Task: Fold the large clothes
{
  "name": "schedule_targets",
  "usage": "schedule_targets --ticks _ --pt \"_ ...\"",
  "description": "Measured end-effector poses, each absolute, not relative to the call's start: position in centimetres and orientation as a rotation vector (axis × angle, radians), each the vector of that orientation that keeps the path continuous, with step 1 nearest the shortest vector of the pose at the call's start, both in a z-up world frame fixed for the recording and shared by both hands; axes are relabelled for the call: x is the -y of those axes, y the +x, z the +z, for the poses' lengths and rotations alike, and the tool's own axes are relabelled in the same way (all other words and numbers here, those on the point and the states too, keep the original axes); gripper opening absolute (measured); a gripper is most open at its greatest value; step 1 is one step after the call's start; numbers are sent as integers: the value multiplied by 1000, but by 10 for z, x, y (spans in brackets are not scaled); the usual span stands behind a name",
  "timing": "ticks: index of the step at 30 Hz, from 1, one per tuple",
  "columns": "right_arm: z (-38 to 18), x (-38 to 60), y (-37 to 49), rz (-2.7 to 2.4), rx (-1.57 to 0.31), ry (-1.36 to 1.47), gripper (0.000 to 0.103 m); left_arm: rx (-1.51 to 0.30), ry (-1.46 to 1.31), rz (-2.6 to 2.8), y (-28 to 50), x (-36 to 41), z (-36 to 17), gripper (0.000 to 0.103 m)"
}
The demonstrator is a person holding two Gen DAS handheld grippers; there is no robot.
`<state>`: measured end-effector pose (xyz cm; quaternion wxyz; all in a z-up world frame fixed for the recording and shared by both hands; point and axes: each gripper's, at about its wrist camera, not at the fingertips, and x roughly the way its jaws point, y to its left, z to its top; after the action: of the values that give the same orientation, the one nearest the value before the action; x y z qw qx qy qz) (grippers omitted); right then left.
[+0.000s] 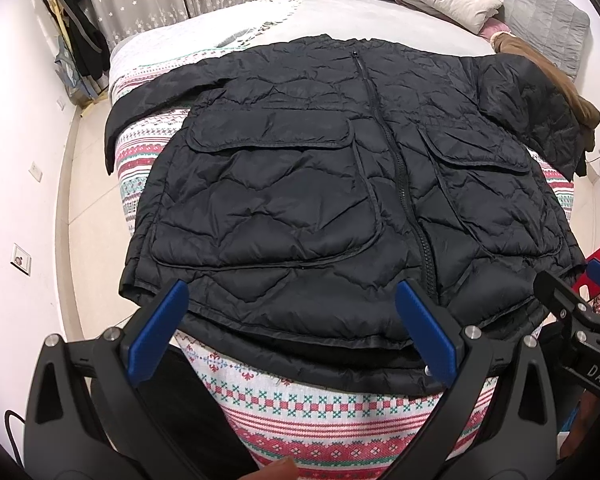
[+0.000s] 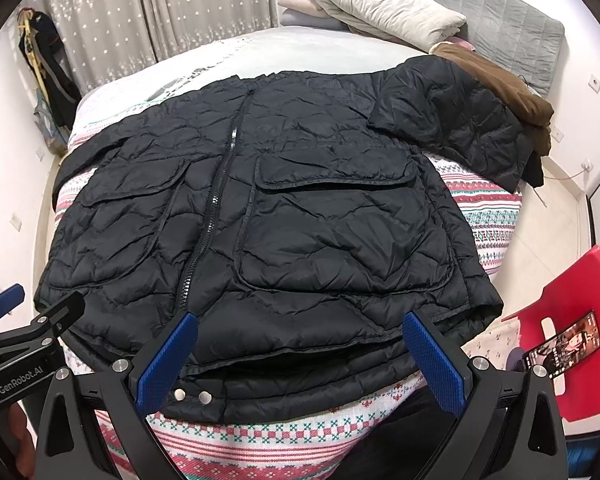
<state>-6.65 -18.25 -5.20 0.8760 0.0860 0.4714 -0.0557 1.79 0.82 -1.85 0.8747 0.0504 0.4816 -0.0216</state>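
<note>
A black quilted puffer jacket (image 1: 320, 184) lies spread flat, front up and zipped, on the patterned bed cover; it also shows in the right wrist view (image 2: 300, 216). Its left sleeve (image 1: 148, 104) stretches toward the bed's left edge. Its right sleeve (image 2: 456, 116) is folded over a brown garment. My left gripper (image 1: 292, 332) is open and empty, held above the jacket's hem. My right gripper (image 2: 300, 356) is open and empty above the hem too. Each gripper shows at the edge of the other's view.
A red, white and green knitted cover (image 1: 324, 412) lies over the bed. Pillows and folded bedding (image 2: 380, 8) sit at the head. A brown garment (image 2: 500, 80) lies at the right. A red chair with a phone (image 2: 564, 344) stands at the right. Clothes hang at the far left (image 1: 76, 32).
</note>
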Motion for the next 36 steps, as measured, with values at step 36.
schedule_targets --ticks 36 --pt "-65 346 385 -82 -1091 -203 102 -1076 240 -177 510 -124 -77 102"
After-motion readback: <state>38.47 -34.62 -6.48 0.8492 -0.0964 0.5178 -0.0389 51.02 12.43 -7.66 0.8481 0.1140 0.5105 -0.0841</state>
